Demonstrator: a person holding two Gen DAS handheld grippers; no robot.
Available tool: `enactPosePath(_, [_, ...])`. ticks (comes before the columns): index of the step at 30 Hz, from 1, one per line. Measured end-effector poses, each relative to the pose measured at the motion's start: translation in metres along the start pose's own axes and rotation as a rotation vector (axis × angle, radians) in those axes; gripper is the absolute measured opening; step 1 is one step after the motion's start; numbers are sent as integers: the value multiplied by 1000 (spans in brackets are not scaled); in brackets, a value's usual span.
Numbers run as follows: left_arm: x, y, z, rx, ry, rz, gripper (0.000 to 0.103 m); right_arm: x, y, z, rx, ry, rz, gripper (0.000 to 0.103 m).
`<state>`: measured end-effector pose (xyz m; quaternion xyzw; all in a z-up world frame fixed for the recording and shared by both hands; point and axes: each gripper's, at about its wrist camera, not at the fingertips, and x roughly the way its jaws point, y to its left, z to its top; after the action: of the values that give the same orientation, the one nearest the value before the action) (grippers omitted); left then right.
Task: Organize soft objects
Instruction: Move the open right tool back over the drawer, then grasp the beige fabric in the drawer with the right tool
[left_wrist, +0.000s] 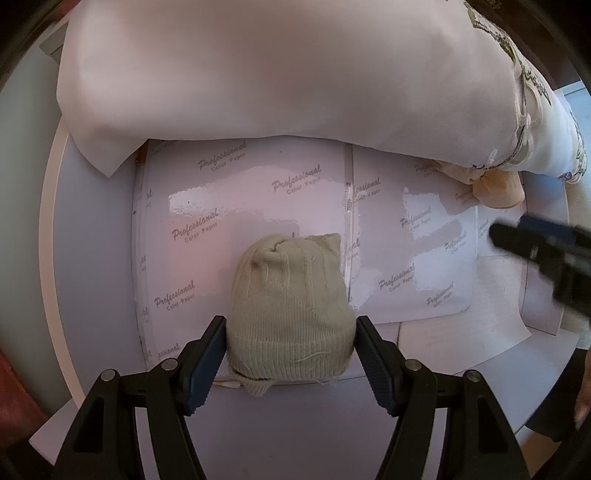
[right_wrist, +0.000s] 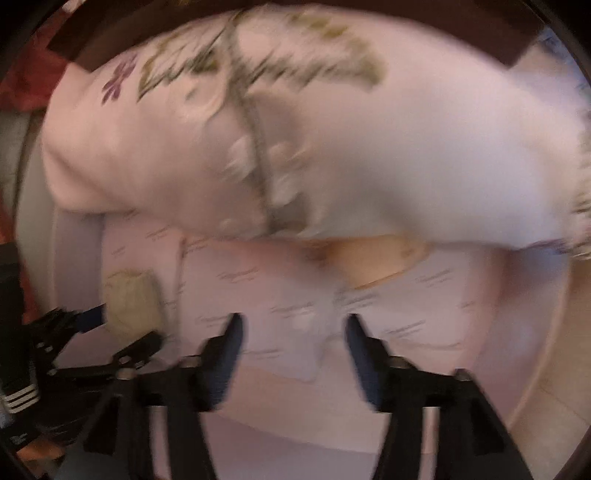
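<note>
A rolled beige knit sock bundle (left_wrist: 288, 310) lies on glossy "Professional Color Paper" sheets (left_wrist: 229, 206). My left gripper (left_wrist: 290, 343) has its two fingers against both sides of the bundle. A large pale pink pillow (left_wrist: 277, 66) with floral embroidery lies along the far side. A peach soft item (left_wrist: 496, 188) pokes out from under its right end. My right gripper (right_wrist: 293, 332) is open and empty above the sheets; its view is blurred. In the right wrist view the bundle (right_wrist: 131, 302) sits at the left between the left gripper's fingers, below the pillow (right_wrist: 295, 129) and left of the peach item (right_wrist: 373, 260).
The sheets lie on a round white table (left_wrist: 74, 258) with a raised rim. Plain white papers (left_wrist: 461, 332) lie at the right. The right gripper (left_wrist: 546, 254) shows blurred at the right edge of the left wrist view. Red fabric (right_wrist: 29, 74) lies beyond the table.
</note>
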<state>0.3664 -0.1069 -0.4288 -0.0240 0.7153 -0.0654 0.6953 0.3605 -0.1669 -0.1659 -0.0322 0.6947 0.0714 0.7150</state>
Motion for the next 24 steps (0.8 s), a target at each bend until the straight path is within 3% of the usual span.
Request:
enactPosePath(1, [0,0,0,1,0,0,70,-4,-3,2,2,-29,-25,66])
enactPosePath(3, [1,0,0,-2,1,1,70,-8,-7,5,-31,-71,-91,83])
enactPosePath(4, [1,0,0,-1,1,3,70,-7,-7,9,-59,-81,-128,85])
enactPosePath(6, [1,-1,0,2,1,3,70,-1,-5,18,-114,-78,-179,85])
enactPosePath(13, [1,-3,-1,3,3,6,70,26,6,43,-227,-51,-210,83])
enactPosePath(14, [2,-3,-1,2,4,6,70,30,5,45,-233,-40,-199,78])
enactPosePath(18, [2,-3,0,0,7,5,70,37,-6,54,-225,-5,-187,29])
enactPosePath(20, [3,-3,1,-2,9,4,70,32,-10,57,-203,12,-154,21])
enactPosePath(24, [2,-2,1,-5,9,0,70,18,-9,54,-179,64,-129,20])
